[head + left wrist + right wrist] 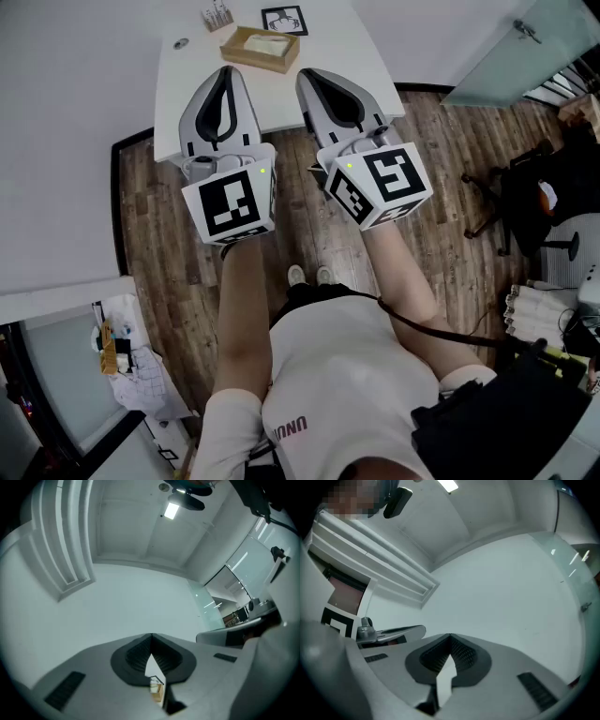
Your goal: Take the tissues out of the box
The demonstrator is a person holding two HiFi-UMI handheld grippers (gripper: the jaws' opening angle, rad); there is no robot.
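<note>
- The left gripper [152, 637] has its jaws pressed together at the tips, with nothing between them. Through the slit below the tips, a sliver of the tissue box [157, 692] shows.
- The right gripper [450, 637] is the same: jaws fully together and empty, with only pale desk surface behind them.
- In the head view both grippers are held side by side in front of the person. The tips are aimed toward the desk [328, 37] but are short of the box and touch nothing.
- The tan box [260, 49] lies on the desk ahead, closer to the left gripper's line, with a white tissue [273, 41] sitting in its top opening.
- I judge the task not yet begun. No tissue is out, so the reach, the opening of the jaws, the pinch and the pull all remain.
- Behind the box stand a framed card [284, 20] and a small holder [217, 15], and a round fitting [180, 43] lies off to the left. None of them blocks the approach.
- The office chair [525, 187] stands well away on the wooden floor [441, 169].
</note>
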